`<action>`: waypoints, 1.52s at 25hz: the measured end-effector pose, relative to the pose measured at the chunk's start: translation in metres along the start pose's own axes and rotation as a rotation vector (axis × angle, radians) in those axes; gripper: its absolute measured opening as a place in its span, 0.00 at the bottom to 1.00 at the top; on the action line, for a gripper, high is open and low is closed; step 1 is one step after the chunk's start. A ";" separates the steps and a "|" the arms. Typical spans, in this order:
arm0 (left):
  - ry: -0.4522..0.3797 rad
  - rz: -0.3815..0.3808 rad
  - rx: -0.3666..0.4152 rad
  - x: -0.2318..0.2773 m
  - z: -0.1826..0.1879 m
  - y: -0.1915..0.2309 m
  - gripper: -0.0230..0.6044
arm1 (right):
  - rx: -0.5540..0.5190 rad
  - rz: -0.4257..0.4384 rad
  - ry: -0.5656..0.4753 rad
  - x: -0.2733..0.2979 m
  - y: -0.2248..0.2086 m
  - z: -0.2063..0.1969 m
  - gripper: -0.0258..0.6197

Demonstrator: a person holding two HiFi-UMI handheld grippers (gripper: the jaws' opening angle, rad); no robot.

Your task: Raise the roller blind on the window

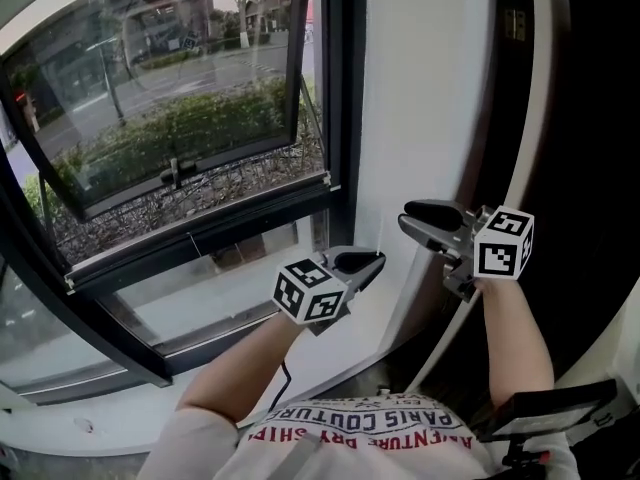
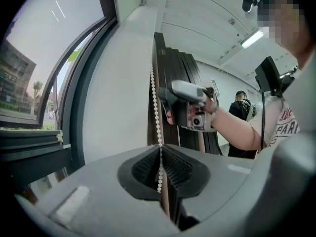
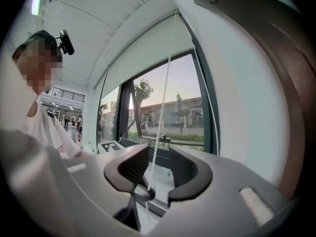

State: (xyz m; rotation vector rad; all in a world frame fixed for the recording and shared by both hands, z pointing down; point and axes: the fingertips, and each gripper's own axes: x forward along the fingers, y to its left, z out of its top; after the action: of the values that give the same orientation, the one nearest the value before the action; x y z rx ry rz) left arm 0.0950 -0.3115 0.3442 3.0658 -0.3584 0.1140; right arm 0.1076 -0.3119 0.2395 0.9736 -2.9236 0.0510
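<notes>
In the head view, the left gripper [image 1: 358,264] is pointing at the white wall [image 1: 420,118] just right of the window [image 1: 180,118]. The right gripper [image 1: 432,218] is sitting further up the frame and to the right, aimed at the same wall, with dark panels [image 1: 590,118] standing beyond it. The bead chain is too thin to make out from here. In the left gripper view, the bead chain [image 2: 156,112] is hanging straight down in front of the wall and running into the left gripper [image 2: 160,171]. Its jaws are standing nearly together and pinching the chain between their ribbed pads, with a few beads showing below the pinch. The right gripper [image 2: 183,102] is showing higher up, its tips just beside the same chain. In the right gripper view, the right gripper [image 3: 158,168] is holding its jaws well apart. The chain [image 3: 162,112] is passing down through the gap between them, with clear space on both sides, so neither pad is pressing on it. The roller blind [image 3: 148,53] is covering only the top of the window [image 3: 163,117], far above the jaws, with street and trees showing through the glass below it. A second strand [image 3: 213,107] is hanging along the frame at the window's right edge.
</notes>
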 end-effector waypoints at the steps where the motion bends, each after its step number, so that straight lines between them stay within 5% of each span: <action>1: -0.002 -0.006 -0.004 0.000 0.000 -0.003 0.07 | -0.003 0.000 -0.024 0.003 0.001 0.015 0.24; 5: -0.007 -0.025 -0.015 0.002 0.002 -0.013 0.07 | -0.021 0.009 -0.071 0.018 0.004 0.056 0.27; 8: -0.001 -0.032 -0.015 0.003 0.002 -0.018 0.07 | -0.026 -0.005 -0.090 0.028 0.004 0.073 0.20; 11: 0.002 -0.024 -0.014 0.005 0.001 -0.018 0.07 | 0.015 -0.022 -0.104 0.031 0.000 0.078 0.08; 17: 0.021 -0.015 0.009 0.008 -0.004 -0.017 0.07 | 0.066 -0.039 -0.130 0.026 -0.006 0.072 0.06; 21: 0.080 0.000 0.029 0.015 -0.027 -0.013 0.07 | -0.021 -0.096 -0.042 0.030 -0.010 0.048 0.06; 38: 0.373 0.038 0.030 0.026 -0.181 -0.004 0.07 | -0.006 -0.144 0.220 0.044 -0.009 -0.110 0.05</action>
State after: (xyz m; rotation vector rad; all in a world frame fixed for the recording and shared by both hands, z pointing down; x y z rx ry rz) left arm 0.1091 -0.3021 0.5260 2.9749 -0.3912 0.6853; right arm 0.0827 -0.3399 0.3519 1.0988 -2.6470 0.1334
